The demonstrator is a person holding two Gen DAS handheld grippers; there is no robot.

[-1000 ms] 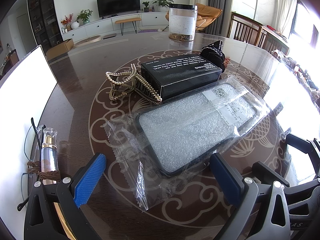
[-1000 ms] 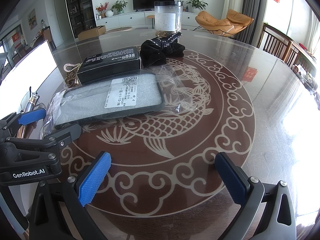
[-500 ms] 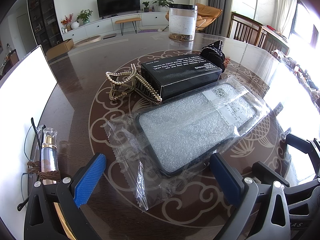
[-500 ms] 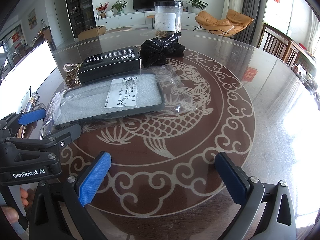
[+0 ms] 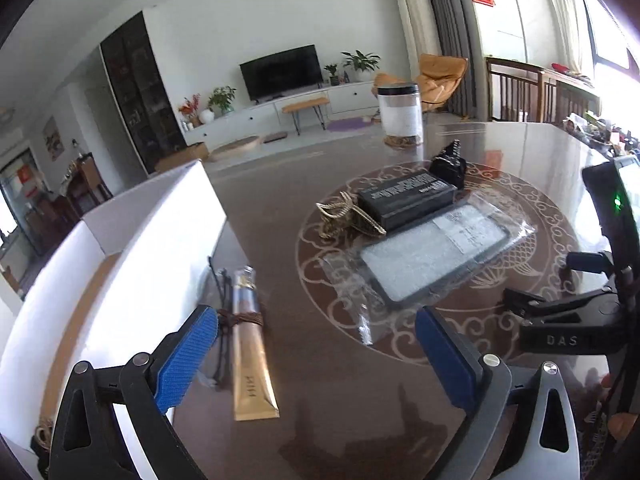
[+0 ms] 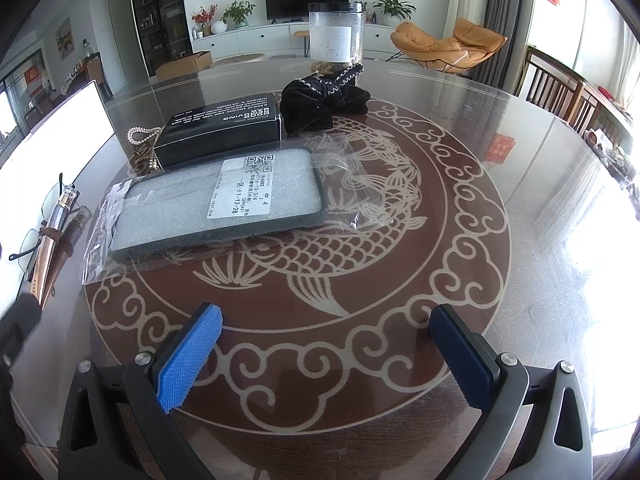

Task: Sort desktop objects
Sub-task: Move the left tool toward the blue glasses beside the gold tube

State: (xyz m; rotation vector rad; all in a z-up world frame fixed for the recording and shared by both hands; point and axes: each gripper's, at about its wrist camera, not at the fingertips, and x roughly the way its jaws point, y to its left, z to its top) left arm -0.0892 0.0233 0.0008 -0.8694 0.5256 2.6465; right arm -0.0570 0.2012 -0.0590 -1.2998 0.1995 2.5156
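Left gripper (image 5: 316, 354): jaws wide, nothing between, raised above the table (image 5: 332, 420). Right gripper (image 6: 326, 354): jaws wide too, empty, low over the fish inlay.

Gold tube (image 5: 250, 344) lies just ahead-left of the left jaws, long axis running away from them, cap at the far end, a brown cord round its middle, glasses (image 5: 222, 300) alongside. White box (image 5: 132, 264) touching or just beside it on the left – likely the sorting bin.

Bagged phone case (image 6: 218, 204), black carton (image 6: 222, 128), pearl clip (image 5: 344, 216) and black scrunchie (image 6: 320, 100) cluster farther out.

Left hand nearer the tube
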